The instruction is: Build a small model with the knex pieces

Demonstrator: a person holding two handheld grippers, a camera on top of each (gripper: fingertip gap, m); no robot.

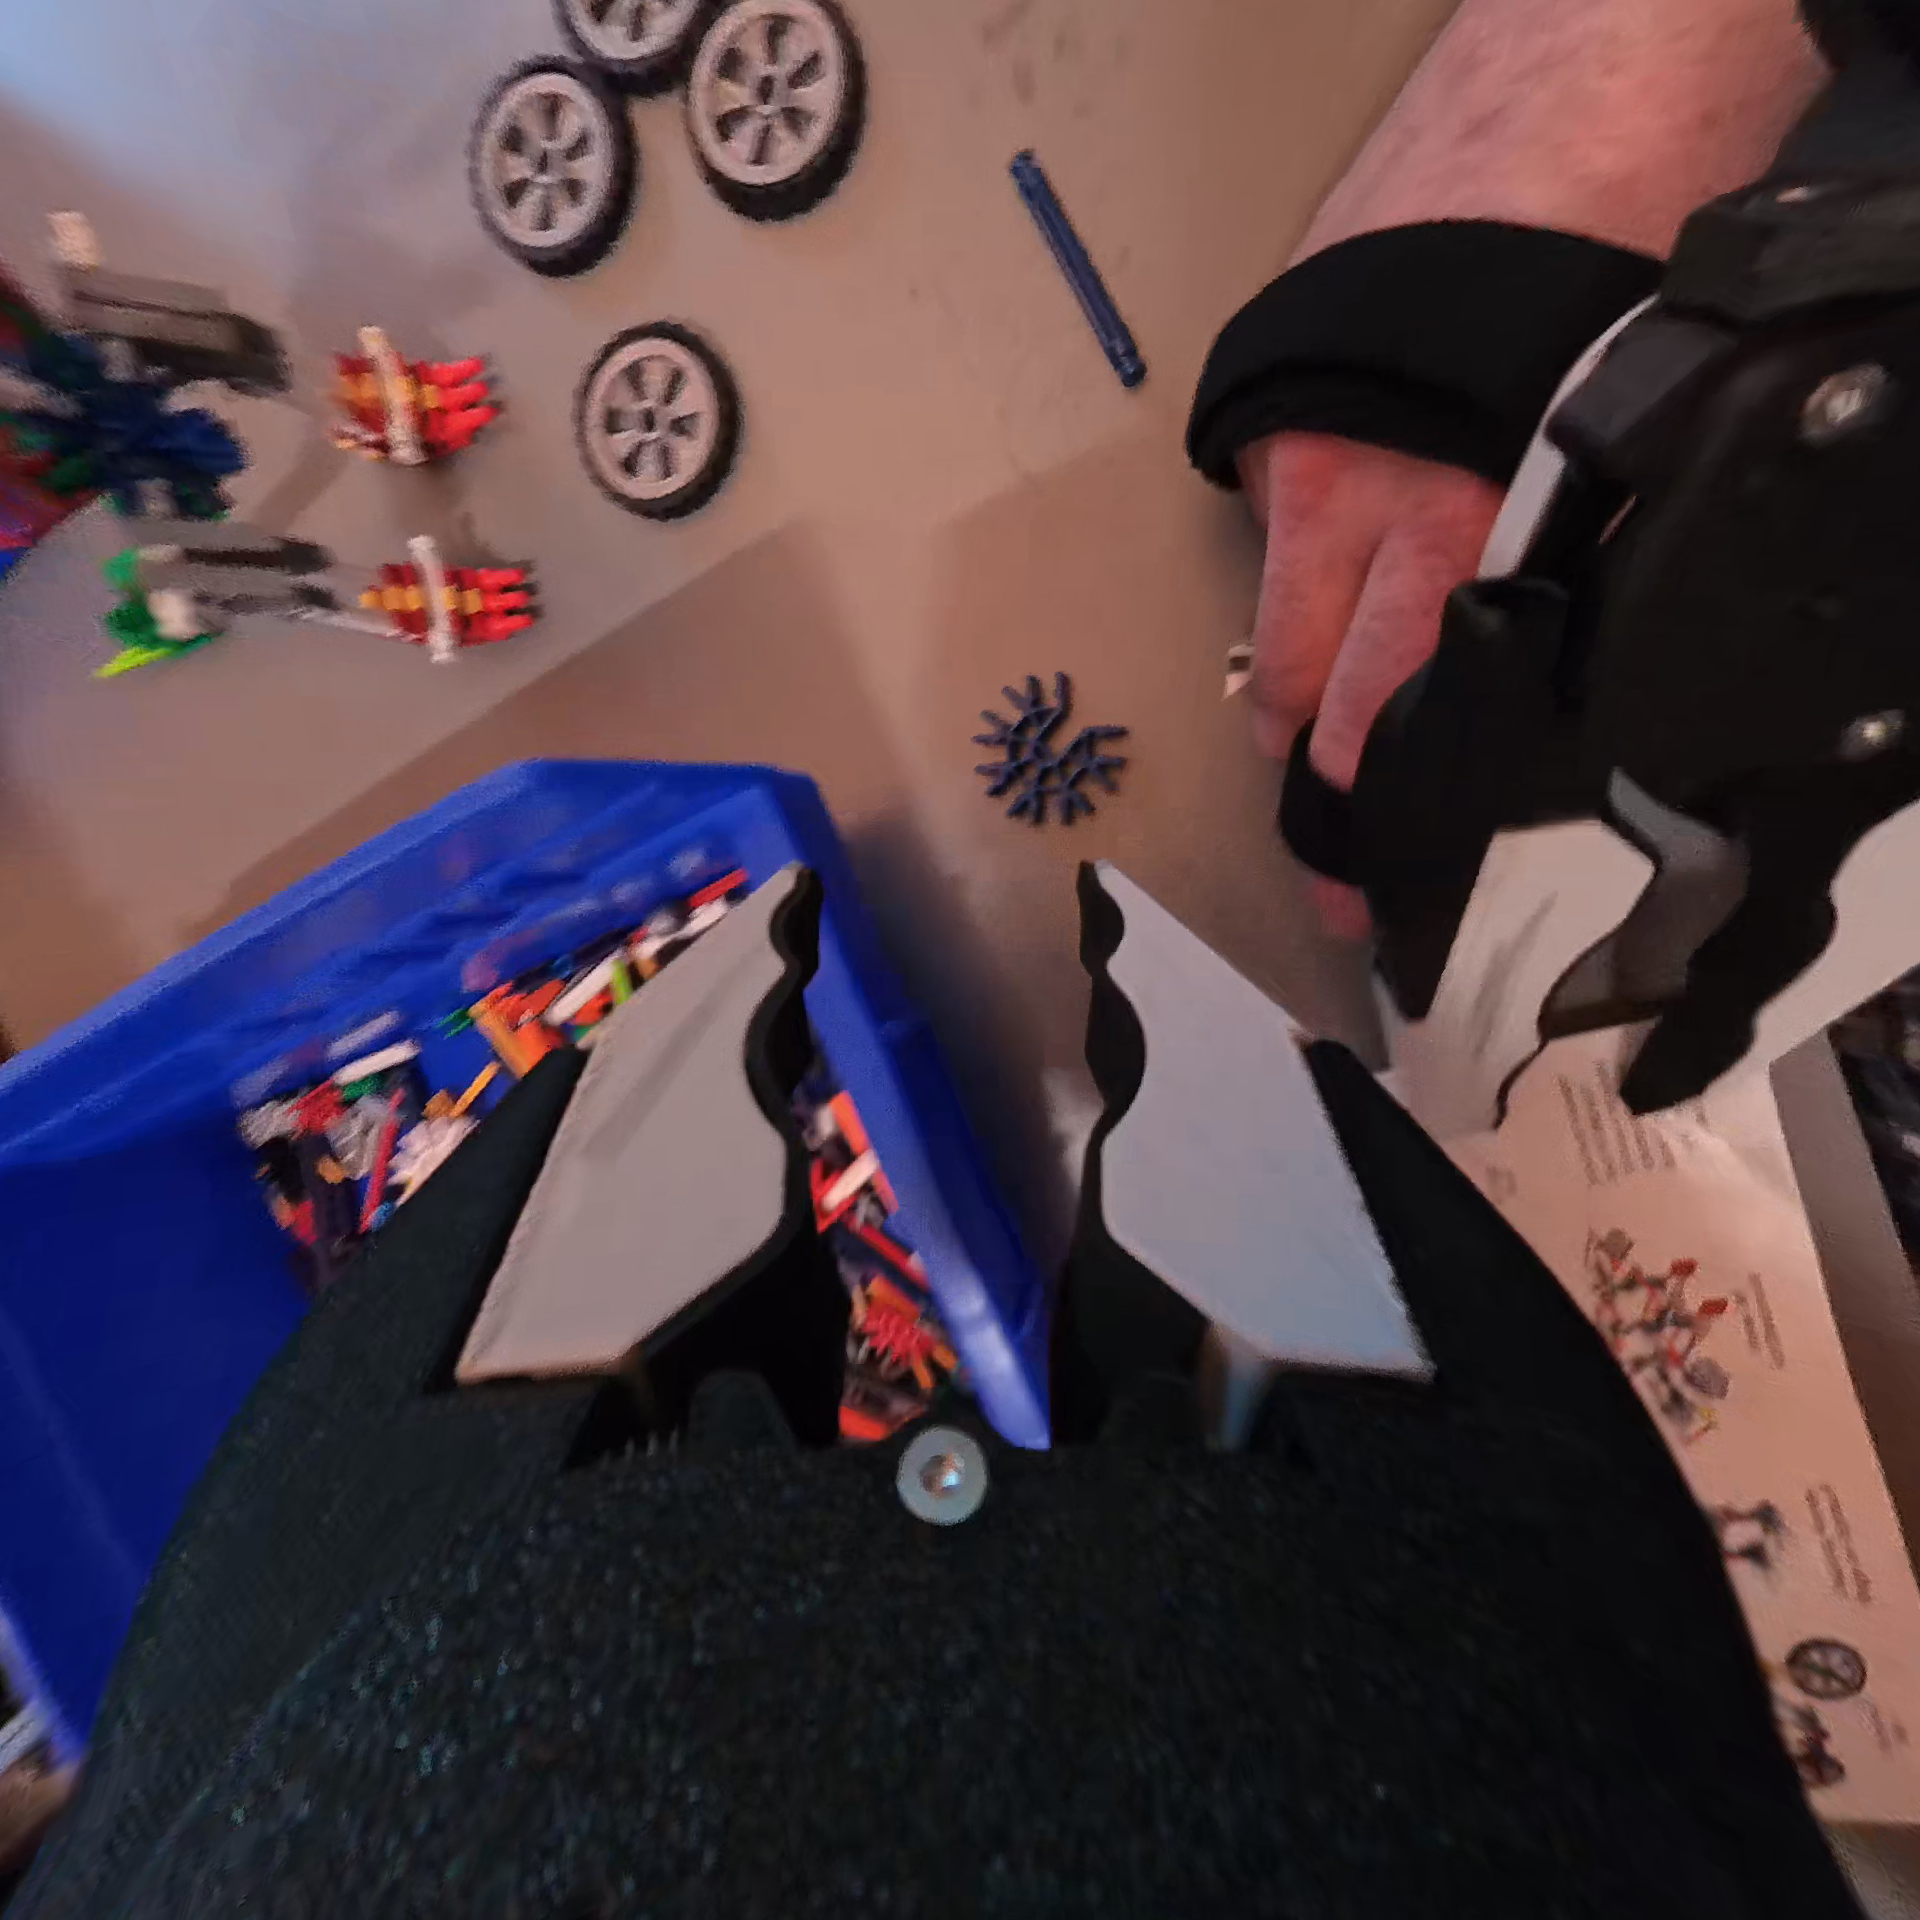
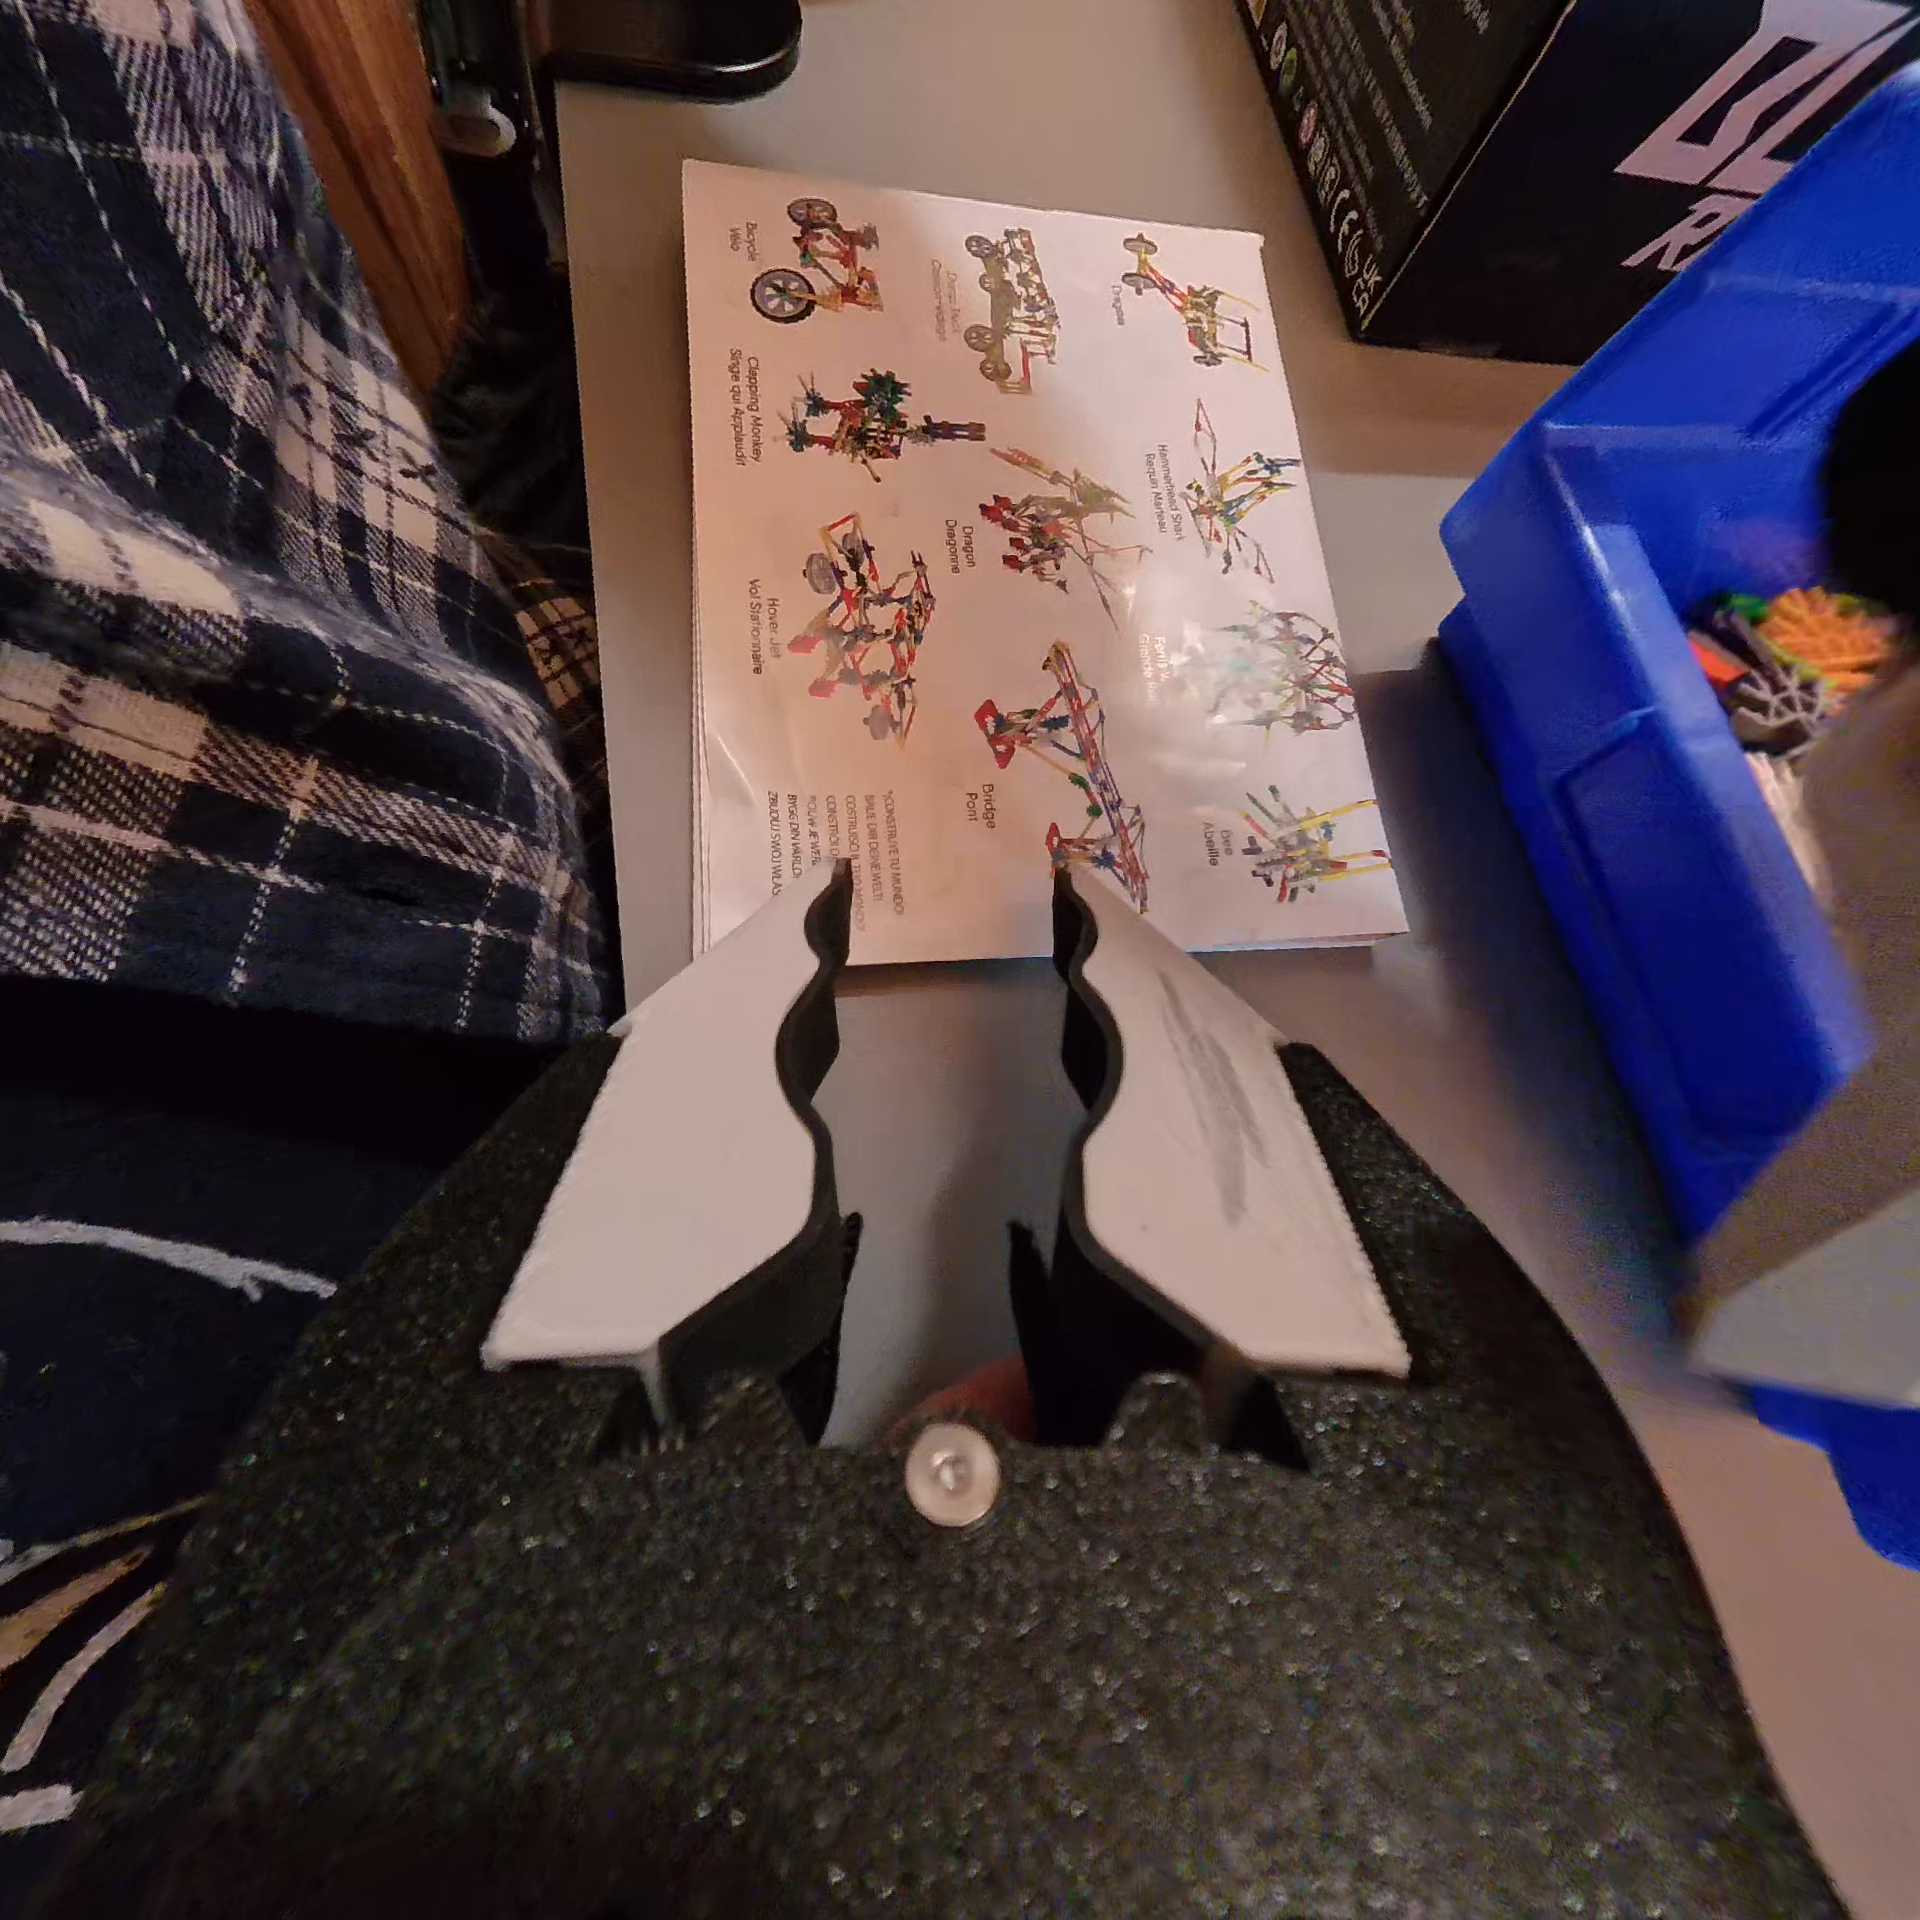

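Note:
My left gripper [image 1: 945, 883] is open and empty, held above the right edge of a blue bin [image 1: 582, 831] full of small coloured construction pieces. A pair of joined dark blue snowflake connectors [image 1: 1049, 750] lies on the table just beyond its fingertips. A dark blue rod [image 1: 1076, 265] lies farther off. My right gripper [image 2: 951, 894] is open and empty, held over the near edge of a printed instruction sheet [image 2: 1018, 561]. The same gripper shows in the left wrist view [image 1: 1662, 831], held by a hand [image 1: 1351, 582]. The blue bin [image 2: 1621, 748] is at the right.
Several grey wheels with black tyres [image 1: 657, 418] lie at the back of the table. Two red and white assemblies [image 1: 410, 400] and a green and black one [image 1: 166, 603] lie at the left. A black box [image 2: 1455, 145] stands behind the sheet. A person's plaid clothing [image 2: 208, 520] fills the left side. The dark blue rod [image 1: 1076, 265] is about 15 cm from my left fingertips.

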